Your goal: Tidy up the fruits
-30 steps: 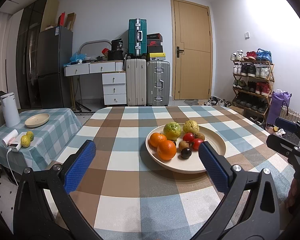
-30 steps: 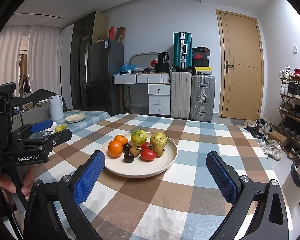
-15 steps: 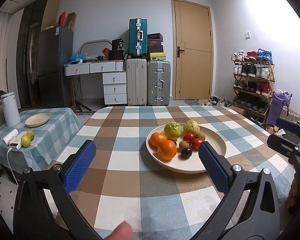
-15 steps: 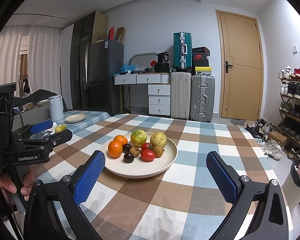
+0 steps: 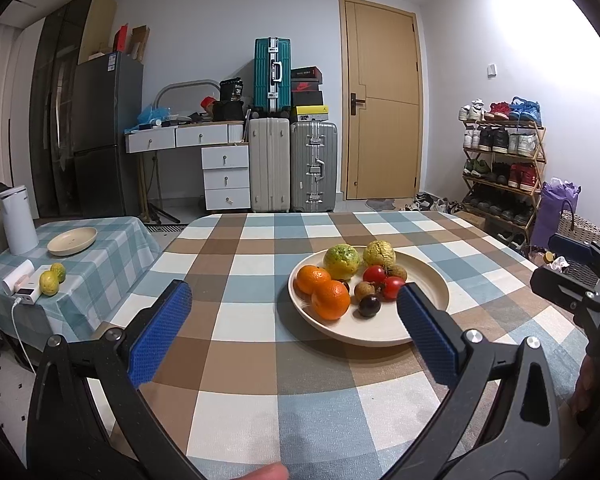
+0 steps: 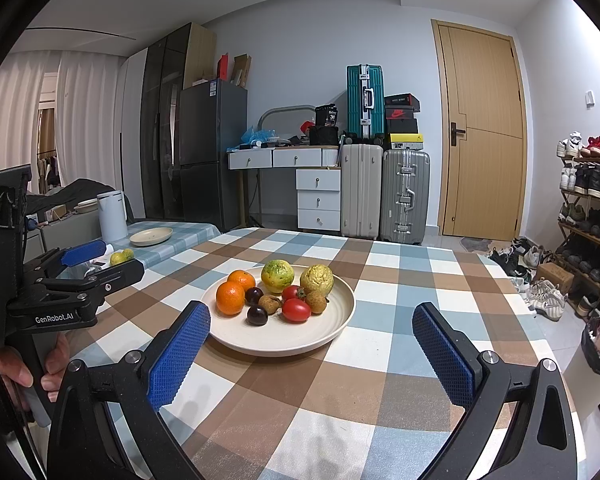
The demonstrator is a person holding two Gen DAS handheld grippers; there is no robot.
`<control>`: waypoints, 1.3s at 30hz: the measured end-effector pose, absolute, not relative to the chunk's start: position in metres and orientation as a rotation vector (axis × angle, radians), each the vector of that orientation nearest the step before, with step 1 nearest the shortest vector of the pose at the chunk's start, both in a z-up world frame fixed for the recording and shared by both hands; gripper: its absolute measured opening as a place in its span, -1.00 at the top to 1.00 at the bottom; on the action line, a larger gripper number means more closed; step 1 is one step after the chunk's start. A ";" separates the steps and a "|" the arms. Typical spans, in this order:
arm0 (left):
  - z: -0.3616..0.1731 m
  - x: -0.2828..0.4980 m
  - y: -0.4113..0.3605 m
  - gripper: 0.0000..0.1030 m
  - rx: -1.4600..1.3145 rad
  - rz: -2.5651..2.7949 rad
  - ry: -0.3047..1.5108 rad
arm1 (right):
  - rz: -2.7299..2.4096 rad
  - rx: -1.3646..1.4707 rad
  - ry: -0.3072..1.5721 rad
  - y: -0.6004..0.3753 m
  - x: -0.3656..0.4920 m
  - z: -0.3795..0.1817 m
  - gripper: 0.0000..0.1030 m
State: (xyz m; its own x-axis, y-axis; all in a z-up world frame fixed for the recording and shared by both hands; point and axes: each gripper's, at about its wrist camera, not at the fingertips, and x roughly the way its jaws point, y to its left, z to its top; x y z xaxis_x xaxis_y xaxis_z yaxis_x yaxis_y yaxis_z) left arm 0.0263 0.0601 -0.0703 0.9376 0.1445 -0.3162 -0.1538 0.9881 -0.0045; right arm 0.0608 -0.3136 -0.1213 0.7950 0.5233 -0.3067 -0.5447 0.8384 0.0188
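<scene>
A cream plate point(image 5: 424, 328) point(image 6: 332, 328) sits on the checked table and holds two oranges point(image 5: 331, 300) point(image 6: 230, 298), two green-yellow citrus fruits point(image 5: 341, 261) point(image 6: 277, 277), two red tomatoes point(image 6: 296, 310), small brown fruits and dark plums point(image 6: 257, 315). My left gripper point(image 5: 296, 332) is open and empty, above the table in front of the plate. My right gripper point(image 6: 312, 354) is open and empty, also in front of the plate. Each gripper shows at the edge of the other's view.
A lower side table point(image 5: 112, 240) at the left carries an empty cream plate point(image 5: 72, 241), two green-yellow fruits point(image 5: 49, 282), a white kettle point(image 5: 17, 220) and a white device. Suitcases, drawers, a fridge, a door and a shoe rack point(image 5: 500, 168) stand behind.
Both grippers stay almost still and open. A fingertip has come into the bottom edge of the left wrist view.
</scene>
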 end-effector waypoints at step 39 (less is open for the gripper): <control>-0.071 0.027 0.058 -0.99 -0.028 0.142 0.318 | 0.575 -0.070 0.309 -0.314 0.061 -0.122 -1.00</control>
